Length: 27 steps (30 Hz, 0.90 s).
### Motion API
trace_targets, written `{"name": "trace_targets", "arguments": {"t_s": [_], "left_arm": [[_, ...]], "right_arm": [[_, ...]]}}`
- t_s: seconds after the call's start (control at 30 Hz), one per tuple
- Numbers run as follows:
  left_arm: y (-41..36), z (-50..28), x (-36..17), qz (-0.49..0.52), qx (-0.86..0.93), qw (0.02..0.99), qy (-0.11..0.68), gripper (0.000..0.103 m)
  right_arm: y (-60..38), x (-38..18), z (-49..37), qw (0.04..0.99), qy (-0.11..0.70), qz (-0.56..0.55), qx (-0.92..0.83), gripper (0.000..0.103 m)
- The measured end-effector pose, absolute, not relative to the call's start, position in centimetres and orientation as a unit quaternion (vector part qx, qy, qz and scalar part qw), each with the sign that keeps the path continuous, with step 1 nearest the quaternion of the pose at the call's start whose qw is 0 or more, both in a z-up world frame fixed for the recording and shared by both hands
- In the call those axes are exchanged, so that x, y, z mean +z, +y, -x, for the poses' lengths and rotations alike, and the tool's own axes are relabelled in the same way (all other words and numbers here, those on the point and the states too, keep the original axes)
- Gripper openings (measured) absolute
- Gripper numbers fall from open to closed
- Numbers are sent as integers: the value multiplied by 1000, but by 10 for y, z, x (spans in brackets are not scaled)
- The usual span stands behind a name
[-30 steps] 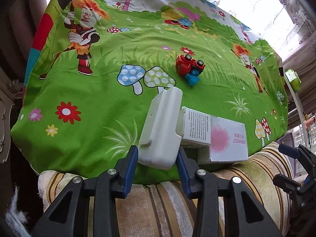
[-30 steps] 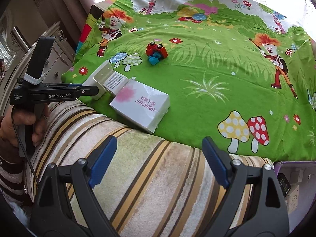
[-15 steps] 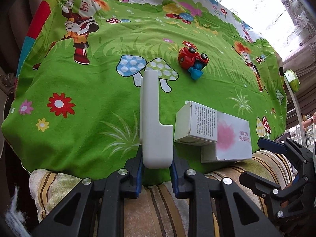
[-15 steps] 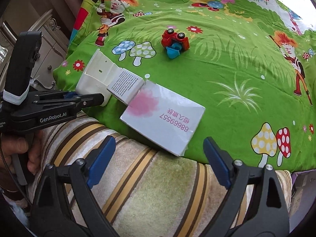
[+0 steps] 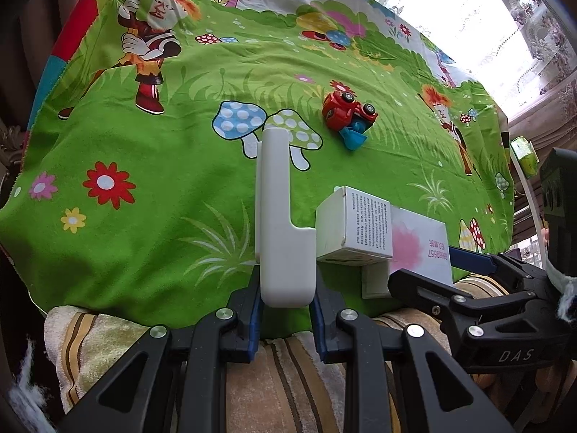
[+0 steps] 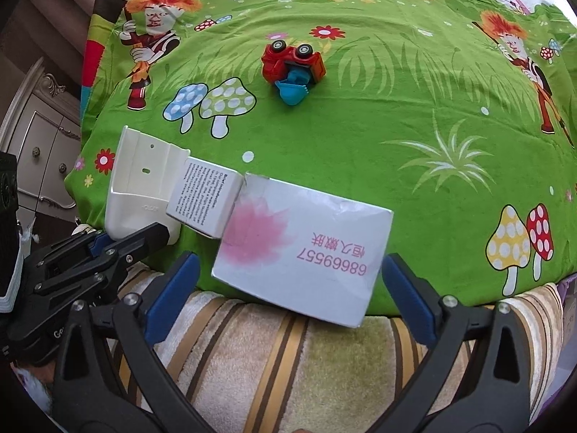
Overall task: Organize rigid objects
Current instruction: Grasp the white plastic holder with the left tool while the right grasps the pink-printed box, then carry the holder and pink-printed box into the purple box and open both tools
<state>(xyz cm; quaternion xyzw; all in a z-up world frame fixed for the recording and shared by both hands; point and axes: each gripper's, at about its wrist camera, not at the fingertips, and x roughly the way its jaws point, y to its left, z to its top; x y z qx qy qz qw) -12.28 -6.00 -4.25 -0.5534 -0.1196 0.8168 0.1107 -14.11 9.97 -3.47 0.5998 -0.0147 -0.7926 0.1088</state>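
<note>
My left gripper (image 5: 286, 310) is shut on the lower end of a white plastic holder (image 5: 277, 216), which stands on its edge on the green cartoon cloth (image 5: 144, 180). A small white printed box (image 5: 355, 225) touches the holder's right side and leans on a larger white box with a pink blot (image 5: 420, 249). In the right wrist view my right gripper (image 6: 290, 267) straddles the near part of that pink-blot box (image 6: 306, 249). Its jaws are opening and the blue pads stand clear of the box's sides. A red and blue toy truck (image 6: 292, 65) lies overturned farther back.
The cloth ends at a striped towel (image 6: 288, 361) along the near edge, under both grippers. A carved white dresser (image 6: 39, 144) stands at the left beyond the cloth. A bright curtained window (image 5: 505, 18) lies past the far right.
My left gripper closed on the white holder and turned it edge-on. My right gripper came down and closer over the pink-blot box, with its jaws spreading wider.
</note>
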Motion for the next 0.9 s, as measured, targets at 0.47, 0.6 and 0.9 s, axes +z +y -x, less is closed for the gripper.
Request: {"name": "trace_targets", "arguments": {"t_s": [0.47, 0.6, 0.9], "left_arm": [[-62, 112, -26, 522, 838, 101, -121, 24], [-64, 106, -18, 512, 845, 92, -124, 24], [-66, 93, -2, 483, 863, 60, -132, 23]], "right_arm": [[102, -46, 143, 106, -12, -601, -792, 99], [108, -35, 134, 117, -10, -580, -806, 99], [124, -4, 107, 130, -6, -527, -840, 99]]}}
